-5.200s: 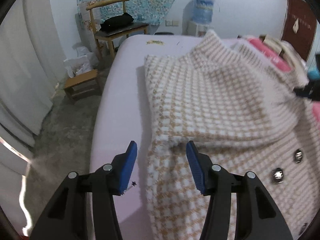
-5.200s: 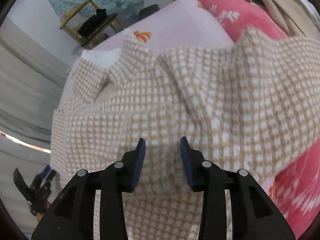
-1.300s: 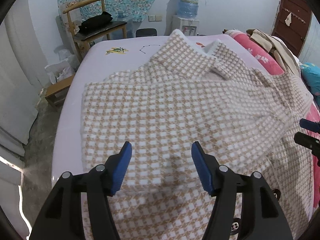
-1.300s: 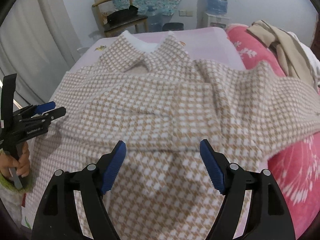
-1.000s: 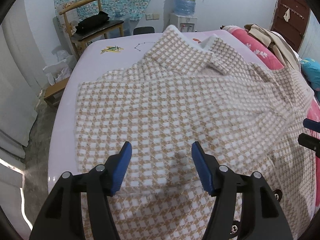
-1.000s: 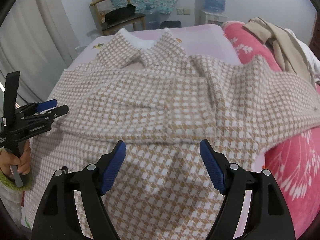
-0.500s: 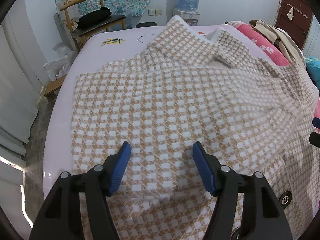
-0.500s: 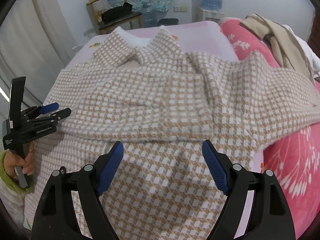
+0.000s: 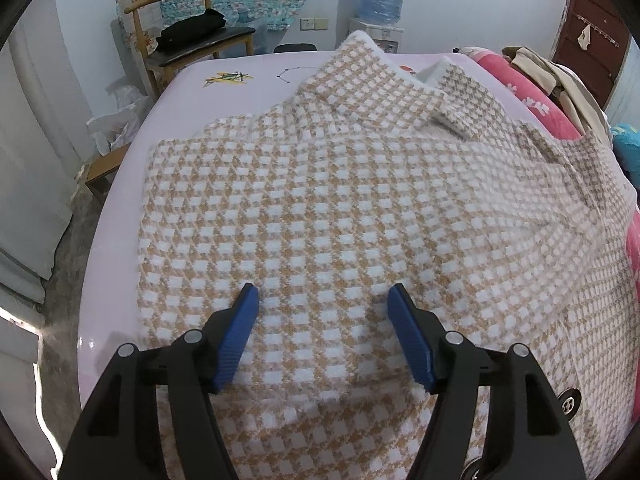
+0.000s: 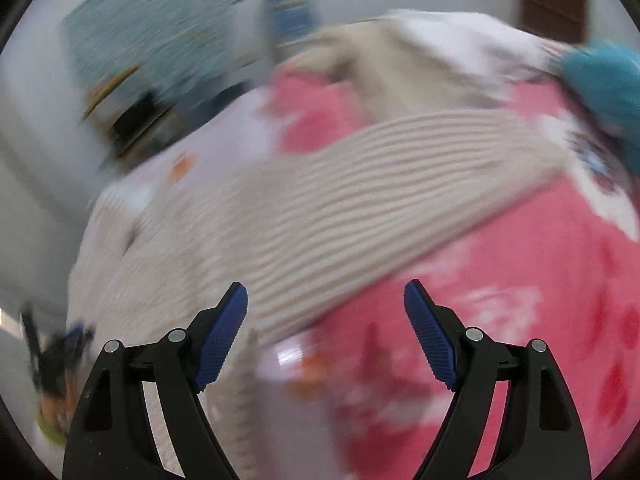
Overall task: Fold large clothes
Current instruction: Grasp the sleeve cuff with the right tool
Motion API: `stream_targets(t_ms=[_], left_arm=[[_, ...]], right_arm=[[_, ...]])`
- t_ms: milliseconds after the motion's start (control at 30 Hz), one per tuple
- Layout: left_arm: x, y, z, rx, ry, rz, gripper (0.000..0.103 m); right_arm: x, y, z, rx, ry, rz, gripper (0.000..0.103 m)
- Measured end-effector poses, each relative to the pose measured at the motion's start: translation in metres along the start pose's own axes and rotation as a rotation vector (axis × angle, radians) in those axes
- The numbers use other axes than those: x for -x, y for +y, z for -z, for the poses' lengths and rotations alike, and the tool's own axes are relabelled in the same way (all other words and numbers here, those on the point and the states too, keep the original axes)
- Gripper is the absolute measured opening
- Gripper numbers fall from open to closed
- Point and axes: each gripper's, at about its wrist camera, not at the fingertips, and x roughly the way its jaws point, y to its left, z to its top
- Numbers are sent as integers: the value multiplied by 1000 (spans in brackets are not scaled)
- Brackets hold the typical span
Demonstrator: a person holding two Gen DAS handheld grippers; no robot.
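Left gripper (image 9: pixel 323 334): I'm hovering it, jaws apart, over the checked coat (image 9: pixel 340 208) on the bed (image 9: pixel 120 208).
Right gripper (image 10: pixel 326 332): jaws apart; I'm swinging it rightward since half a second ago, view now blurring over the pink blanket (image 10: pixel 500 300).

Both tools: black arms w/ silver screws, blue ribbed pads (image 9: pixel 236 340).

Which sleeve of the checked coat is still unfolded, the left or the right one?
The right sleeve: it stretches out over the pink blanket. The left sleeve lies folded across the coat's front.

Checked coat (image 9: pixel 340 208) fuzzy knit; chair (image 9: pixel 180 36) wood, matt.
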Motion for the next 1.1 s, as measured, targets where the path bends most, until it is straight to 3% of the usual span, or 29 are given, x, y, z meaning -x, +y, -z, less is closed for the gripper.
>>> stream_targets(t_ms=[133,233,367,567,633,733,900,1100], left_arm=[[0,-1,0,6,-7,-4,66],[0,-1,1,7,-11,-5,66],[0,0,2,12,-16,-4,66],[0,0,2,15,-19,-8,66],[0,0,2,12,-19,-8,66],[0,-1,1,5,-20,-11,66],[-1,-2,1,8,-31,-11,66],[-1,0,0,19,-45,-8,63]], right_arm=[[-6,-96,-40,-266,-27,15,76],[-23,-146,-56,-429,-25,16,67],[-52,-186,-70,-572,-31,19,59],[-79,-217,-71,-702,-58,35,50],[-79,-219,-72,-709,-88,38,45],[-72,-212,-74,-674,-118,72,25],[-39,-191,-80,-600,-197,136,20],[34,-128,-96,-390,-331,225,19]])
